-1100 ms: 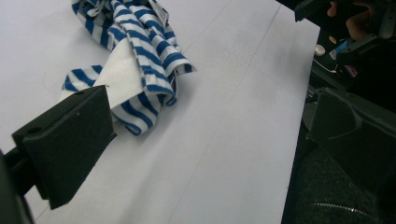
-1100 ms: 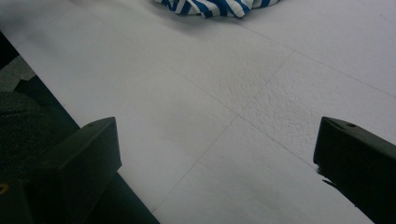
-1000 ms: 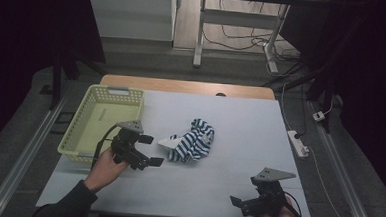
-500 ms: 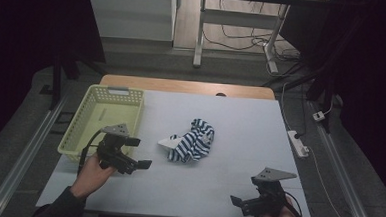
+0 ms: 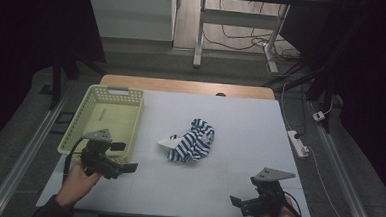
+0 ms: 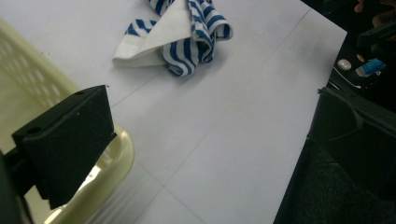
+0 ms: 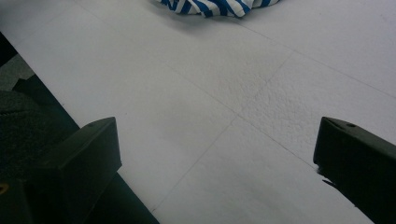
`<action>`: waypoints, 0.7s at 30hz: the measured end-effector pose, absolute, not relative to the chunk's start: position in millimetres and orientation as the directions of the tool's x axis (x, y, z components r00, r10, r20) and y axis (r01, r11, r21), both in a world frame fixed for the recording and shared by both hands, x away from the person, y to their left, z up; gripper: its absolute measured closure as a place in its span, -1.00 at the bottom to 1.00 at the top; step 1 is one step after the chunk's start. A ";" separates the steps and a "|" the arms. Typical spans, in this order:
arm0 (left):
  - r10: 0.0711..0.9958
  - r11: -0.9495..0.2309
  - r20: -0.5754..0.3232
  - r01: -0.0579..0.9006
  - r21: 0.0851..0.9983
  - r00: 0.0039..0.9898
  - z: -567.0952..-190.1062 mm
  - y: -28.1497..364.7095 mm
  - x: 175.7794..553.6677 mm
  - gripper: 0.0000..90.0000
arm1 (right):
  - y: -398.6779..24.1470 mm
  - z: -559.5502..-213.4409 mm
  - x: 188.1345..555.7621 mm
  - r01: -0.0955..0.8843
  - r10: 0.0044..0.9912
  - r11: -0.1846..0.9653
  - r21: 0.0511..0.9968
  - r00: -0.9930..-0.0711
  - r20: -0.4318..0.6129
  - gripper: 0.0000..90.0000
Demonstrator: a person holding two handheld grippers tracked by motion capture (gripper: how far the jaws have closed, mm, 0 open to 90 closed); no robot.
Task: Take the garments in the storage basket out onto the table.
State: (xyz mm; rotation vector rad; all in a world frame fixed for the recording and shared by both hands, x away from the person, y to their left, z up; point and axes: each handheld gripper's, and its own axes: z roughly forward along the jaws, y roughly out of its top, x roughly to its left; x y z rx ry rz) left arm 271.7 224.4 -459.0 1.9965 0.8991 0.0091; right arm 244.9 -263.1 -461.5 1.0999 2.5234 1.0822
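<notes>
Dim floor and desk legs lie beyond the white tabletop (image 5: 226,190) where I work. Farthest left sits the yellow basket (image 5: 80,127), with nothing visible inside it. My left claw (image 5: 121,157) has drawn back from the striped cloth (image 5: 192,141) over the last second and now hovers at the basket's near right corner, jaws wide apart and holding nothing; in the left gripper view one jaw hangs right over the basket's rim (image 6: 123,149). The cloth has stayed where it was, crumpled near the middle of the tabletop, its white underside turned up at the left edge, well apart from both claws. I judge that this retreat means the cloth is not yet on its way to the basket, so a fresh reach is needed. Bare tabletop lies between my left claw and the cloth, nothing blocking. On the right, my right claw (image 5: 241,203) has stayed low at the near edge, jaws spread wide and empty, the cloth's edge (image 7: 219,7) far ahead. Off the right side, a power strip (image 5: 298,144) lies on the floor.
</notes>
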 end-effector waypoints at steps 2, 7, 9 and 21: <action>0.599 -0.308 -0.330 0.590 0.746 0.730 -460.3 228.5 269.1 -1.00 | -262.9 -461.5 245.0 0.562 0.694 0.463 0.685 -0.711 0.113 -0.99; 0.614 -0.287 -0.336 0.598 0.749 0.714 -463.0 241.9 259.0 -1.00 | -262.4 -461.7 245.0 0.562 0.694 0.466 0.684 -0.711 0.112 -0.99; 0.623 -0.278 -0.337 0.602 0.749 0.706 -464.0 247.0 255.3 -1.00 | -262.5 -461.7 245.2 0.562 0.694 0.467 0.683 -0.712 0.111 -0.99; 0.673 -0.223 -0.347 0.626 0.747 0.653 -470.6 277.8 233.5 -1.00 | -262.1 -461.9 245.5 0.564 0.694 0.470 0.679 -0.712 0.111 -0.99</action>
